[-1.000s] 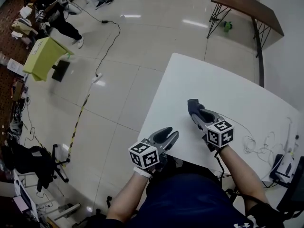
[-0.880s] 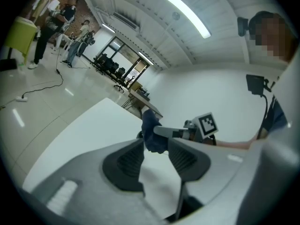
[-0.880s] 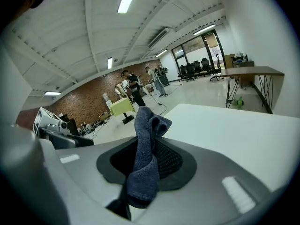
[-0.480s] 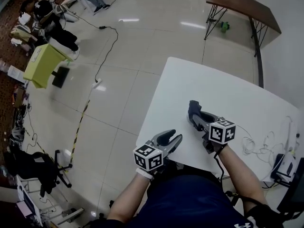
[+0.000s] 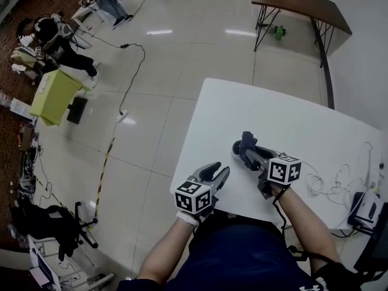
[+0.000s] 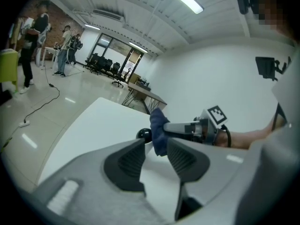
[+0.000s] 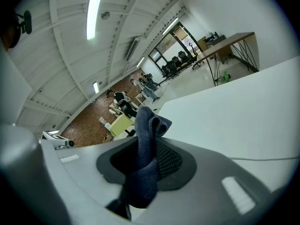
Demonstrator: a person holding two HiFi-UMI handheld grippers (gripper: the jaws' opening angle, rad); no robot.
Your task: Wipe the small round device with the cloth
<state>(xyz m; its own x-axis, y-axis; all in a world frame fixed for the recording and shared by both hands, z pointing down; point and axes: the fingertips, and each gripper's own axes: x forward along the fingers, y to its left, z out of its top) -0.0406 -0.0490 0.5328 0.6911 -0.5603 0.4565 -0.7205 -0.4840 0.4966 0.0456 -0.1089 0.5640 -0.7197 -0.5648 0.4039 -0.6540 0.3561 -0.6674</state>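
Two changes: left tongs (image 5: 218,171) closing empty; right tongs (image 5: 248,151), clamping the cloth (image 5: 245,137), now expose the device (image 5: 235,148).

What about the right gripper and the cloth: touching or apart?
Touching. The right gripper view shows the right gripper pinching the cloth between its jaws.

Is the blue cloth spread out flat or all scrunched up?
Scrunched up. The cloth stands in a thick crumpled fold, pinched between the right gripper's jaws, not laid flat.
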